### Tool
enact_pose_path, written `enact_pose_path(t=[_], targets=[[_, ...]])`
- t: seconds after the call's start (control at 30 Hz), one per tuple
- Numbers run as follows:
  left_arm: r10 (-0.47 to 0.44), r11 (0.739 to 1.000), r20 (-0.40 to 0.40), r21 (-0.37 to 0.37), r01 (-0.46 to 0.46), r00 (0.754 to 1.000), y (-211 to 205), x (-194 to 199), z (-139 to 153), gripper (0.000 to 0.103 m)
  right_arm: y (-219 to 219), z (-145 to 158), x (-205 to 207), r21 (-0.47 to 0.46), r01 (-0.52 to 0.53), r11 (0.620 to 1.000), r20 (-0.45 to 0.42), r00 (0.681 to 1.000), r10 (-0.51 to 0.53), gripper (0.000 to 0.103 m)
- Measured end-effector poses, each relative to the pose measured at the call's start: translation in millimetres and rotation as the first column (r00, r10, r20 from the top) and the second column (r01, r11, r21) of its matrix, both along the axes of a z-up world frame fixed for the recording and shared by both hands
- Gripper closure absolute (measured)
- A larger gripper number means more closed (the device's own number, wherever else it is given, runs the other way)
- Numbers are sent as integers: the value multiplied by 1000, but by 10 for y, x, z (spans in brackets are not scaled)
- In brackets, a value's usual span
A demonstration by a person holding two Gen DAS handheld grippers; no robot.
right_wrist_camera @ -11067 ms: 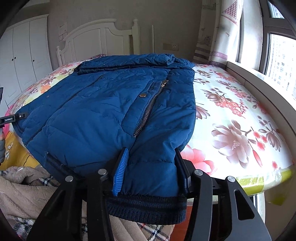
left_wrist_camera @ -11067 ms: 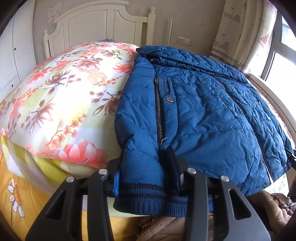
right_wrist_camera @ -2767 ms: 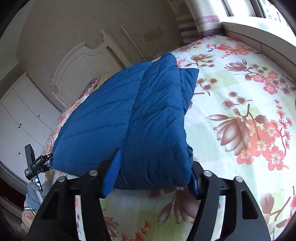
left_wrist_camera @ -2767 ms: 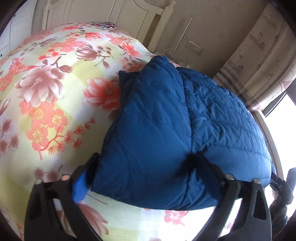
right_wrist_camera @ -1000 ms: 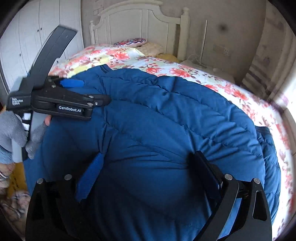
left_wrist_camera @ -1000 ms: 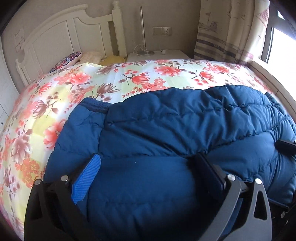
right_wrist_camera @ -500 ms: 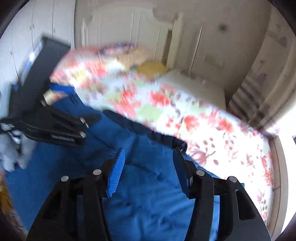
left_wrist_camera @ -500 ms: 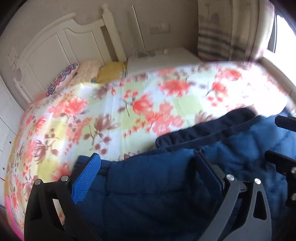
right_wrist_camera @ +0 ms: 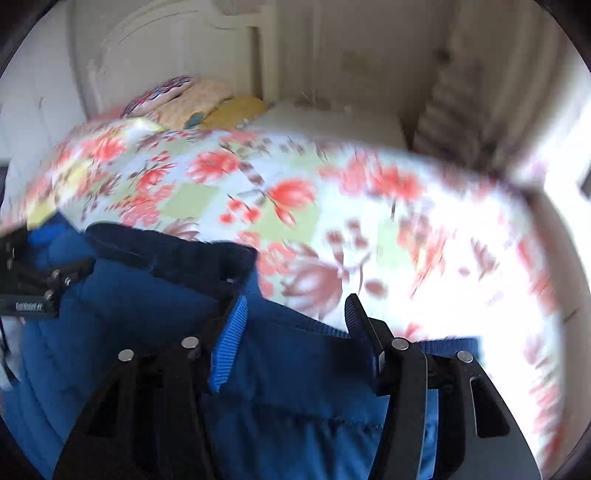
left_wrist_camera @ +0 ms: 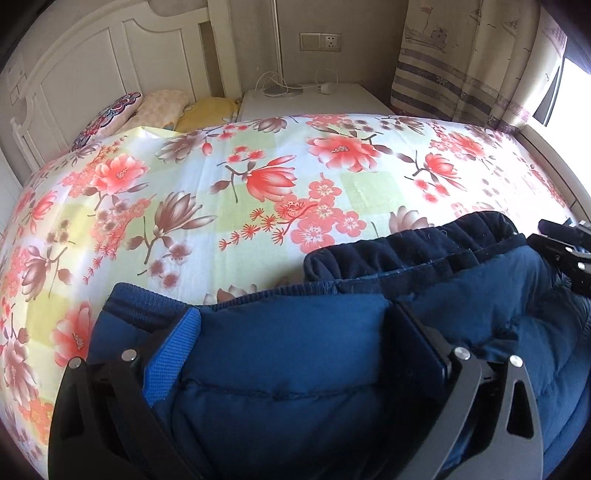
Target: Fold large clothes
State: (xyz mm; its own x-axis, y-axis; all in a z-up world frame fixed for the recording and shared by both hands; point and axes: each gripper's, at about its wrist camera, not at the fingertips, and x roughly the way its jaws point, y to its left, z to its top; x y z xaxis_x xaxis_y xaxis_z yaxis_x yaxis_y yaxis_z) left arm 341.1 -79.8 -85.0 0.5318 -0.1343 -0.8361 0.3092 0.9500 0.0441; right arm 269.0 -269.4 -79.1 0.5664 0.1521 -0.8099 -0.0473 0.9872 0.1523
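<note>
While gripping the puffy blue quilted jacket (left_wrist_camera: 295,354) with left claw (left_wrist_camera: 291,332) and right claw (right_wrist_camera: 295,325), having just closed, risking thick padding slipping free, spoiling the fold near the bed's (left_wrist_camera: 258,184) foot edge.

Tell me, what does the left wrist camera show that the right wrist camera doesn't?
Only the left wrist view shows the wall sockets and the curtain's ship print sharply, with the right gripper's tips at its right edge. Only the right wrist view, which is blurred, shows the left gripper from the side at its left edge. Both share the blue padded jacket, the floral bedspread, the white headboard and the pillows.
</note>
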Motion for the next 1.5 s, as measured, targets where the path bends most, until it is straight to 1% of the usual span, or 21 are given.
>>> enact_pose_path(t=[0.03, 0.07, 0.17, 0.23, 0.27, 0.3, 0.4, 0.43, 0.47, 0.53, 0.6, 0.63, 0.7, 0.77, 0.8, 0.93, 1.1, 1.23, 1.4, 1.43, 1.5], targets=[[0, 1000, -2, -3, 0, 1000, 5, 5, 1, 2, -55, 10, 7, 29, 9, 1000, -1, 1000, -9, 51], [0, 1000, -6, -8, -1, 1000, 11, 12, -3, 2, -102, 50, -19, 23, 41, 999, 18, 999, -41, 51], [1, 1000, -9, -17, -1, 1000, 28, 13, -8, 2, -253, 209, -169, -51, 176, 983, 118, 979, -169, 50], [1, 1000, -11, -22, -2, 1000, 35, 13, -11, 2, -303, 91, -107, -23, 166, 986, 61, 984, -165, 49], [1, 1000, -12, -24, -2, 1000, 36, 15, -13, 2, -277, 2, -50, -29, 136, 990, 17, 991, -135, 49], [1, 1000, -14, -27, -2, 1000, 39, 18, -15, 2, -226, -80, 19, -68, 112, 991, -29, 993, -114, 49], [3, 999, -19, -35, -3, 1000, 50, 28, -19, 2, -155, -47, 30, -112, 112, 987, -25, 993, -116, 49], [3, 999, -19, -37, -4, 1000, 50, 27, -21, 2, -150, 11, -5, -130, 132, 983, -6, 991, -134, 49], [3, 999, -18, -38, -3, 1000, 52, 24, -22, 2, -91, 159, -103, -185, 160, 970, 49, 987, -154, 48], [3, 999, -19, -37, -3, 1000, 51, 27, -24, 2, 78, 457, -286, -204, 120, 972, 137, 986, -93, 46], [3, 999, -19, -38, -4, 1000, 50, 24, -25, 2, 342, 660, -378, -157, 6, 988, 163, 986, 21, 33], [3, 999, -20, -39, -4, 1000, 52, 20, -23, 2, 519, 682, -391, -160, -72, 984, 160, 982, 98, 29], [3, 999, -20, -40, -4, 1000, 53, 19, -22, 2, 879, 546, -355, -249, -191, 949, 123, 966, 227, 25], [3, 999, -20, -39, -4, 1000, 54, 23, -25, 2, 1030, 237, -249, -295, -215, 931, 54, 969, 241, 25], [2, 999, -21, -43, -3, 1000, 56, 24, -24, 2, 1057, 21, -156, -275, -224, 935, -3, 973, 232, 20], [5, 998, -36, -65, -8, 999, 80, 41, -22, 2, 919, 12, -145, -187, -211, 959, 6, 976, 216, 19], [4, 997, -42, -75, -7, 999, 85, 49, -29, 2, 865, 0, -106, -145, -210, 967, 10, 977, 214, 17], [1, 993, -58, -115, -7, 998, 130, 88, -39, 2, 819, -34, -65, -90, -210, 973, 4, 977, 212, 16], [-1, 993, -72, -120, -7, 997, 136, 112, -21, 2, 770, 11, -66, -47, -210, 977, -1, 978, 210, 17], [2, 992, -82, -127, -12, 997, 159, 121, -3, 2, 719, 64, -85, -30, -192, 981, 0, 981, 192, 18], [57, 990, -88, -122, -67, 995, 256, 55, 143, 2, 621, 263, -271, -64, -119, 991, 32, 992, 121, 21]])
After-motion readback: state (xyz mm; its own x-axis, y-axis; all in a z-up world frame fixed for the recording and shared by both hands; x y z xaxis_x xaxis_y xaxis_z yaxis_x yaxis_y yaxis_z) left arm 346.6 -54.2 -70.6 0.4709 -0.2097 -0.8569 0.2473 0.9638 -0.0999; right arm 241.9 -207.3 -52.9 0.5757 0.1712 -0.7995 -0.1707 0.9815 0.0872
